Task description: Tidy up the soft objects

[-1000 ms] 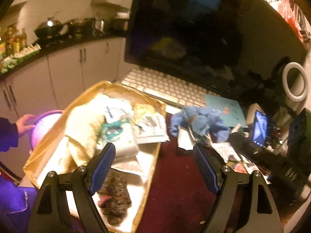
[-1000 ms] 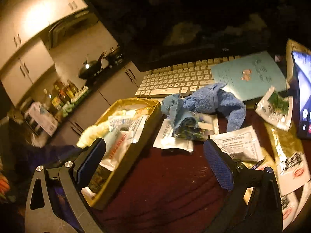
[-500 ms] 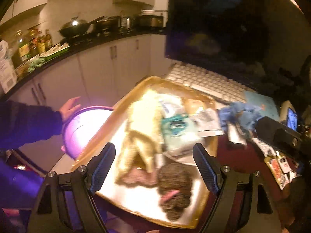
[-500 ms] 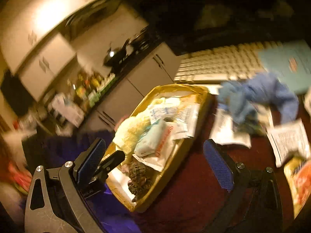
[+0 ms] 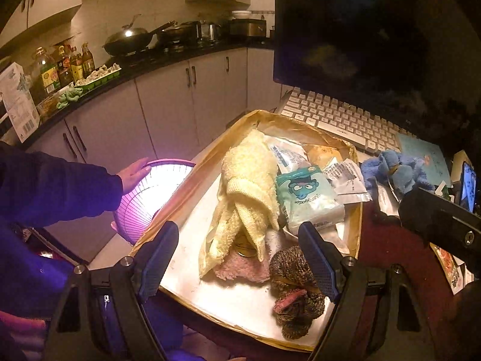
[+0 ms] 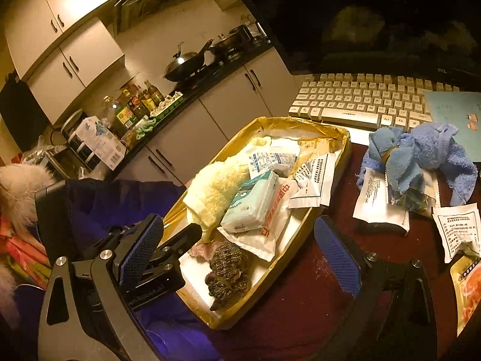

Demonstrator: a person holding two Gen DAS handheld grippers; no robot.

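Two grippers hang above a cluttered desk, each with its blue-padded jaws spread wide and nothing between them. Left gripper (image 5: 233,260): poised over the near end of a gold-lined tray (image 5: 356,234); a cream towel (image 5: 249,186) lies in the tray just ahead of the jaw gap, a pink cloth (image 5: 240,269) sits under the towel's near end, and a brown knitted bundle (image 5: 296,288) lies beside and partly behind the right finger. A teal tissue pack (image 5: 309,201) rests ahead of that finger, against the towel. Beyond the left finger, outside the tray, a hand (image 5: 133,174) touches the rim of a glowing purple basket (image 5: 150,195). Right gripper (image 6: 240,251): held over the tray's near right edge, with the knitted bundle between its fingers' lines of sight, and a blue towel (image 6: 421,158) lying crumpled on paper sachets (image 6: 381,201) on the dark red tabletop (image 6: 300,300), ahead and to the right, in front of a keyboard (image 6: 360,99).
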